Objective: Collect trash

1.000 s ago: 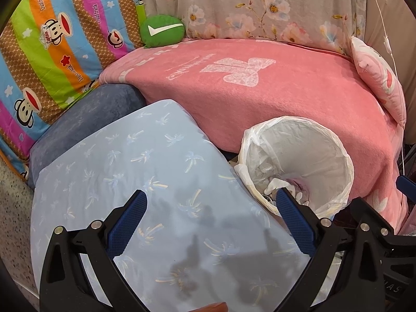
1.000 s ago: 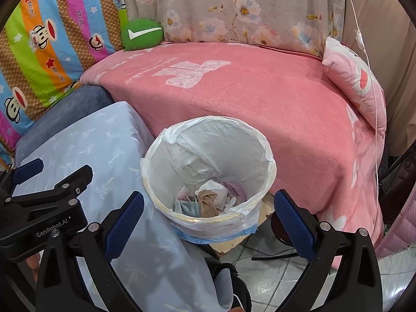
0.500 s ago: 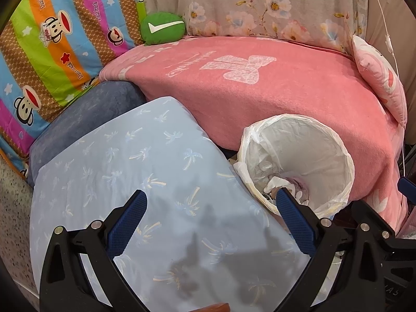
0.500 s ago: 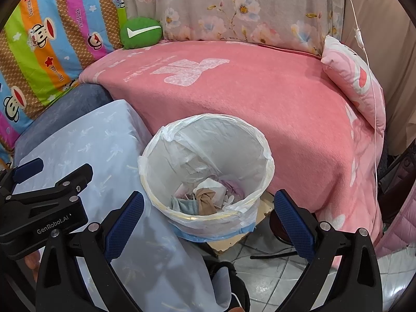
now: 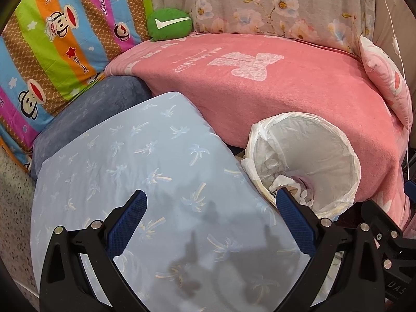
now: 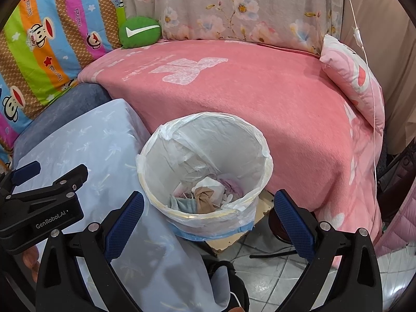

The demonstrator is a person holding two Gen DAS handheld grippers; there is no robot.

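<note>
My right gripper (image 6: pixel 208 218) hangs with its jaws spread wide and empty. The bin (image 6: pixel 205 166), lined with a white bag, sits just ahead between them, crumpled trash (image 6: pixel 205 197) at its bottom. My left gripper (image 5: pixel 212 215) is also wide open and empty, above a pale blue cloth (image 5: pixel 145 171); the bin (image 5: pixel 306 161) lies by its right jaw. A pink blanket (image 6: pixel 247 91) lies beyond.

A pink blanket (image 6: pixel 260 98) fills the middle of the frame, with a green round cushion (image 6: pixel 139 31) at its upper left edge and a pink pillow (image 6: pixel 356 83) at the right. A pale blue palm-print cover (image 5: pixel 145 182) spreads across the lower left, striped monkey-print fabric (image 5: pixel 52 39) above it.
</note>
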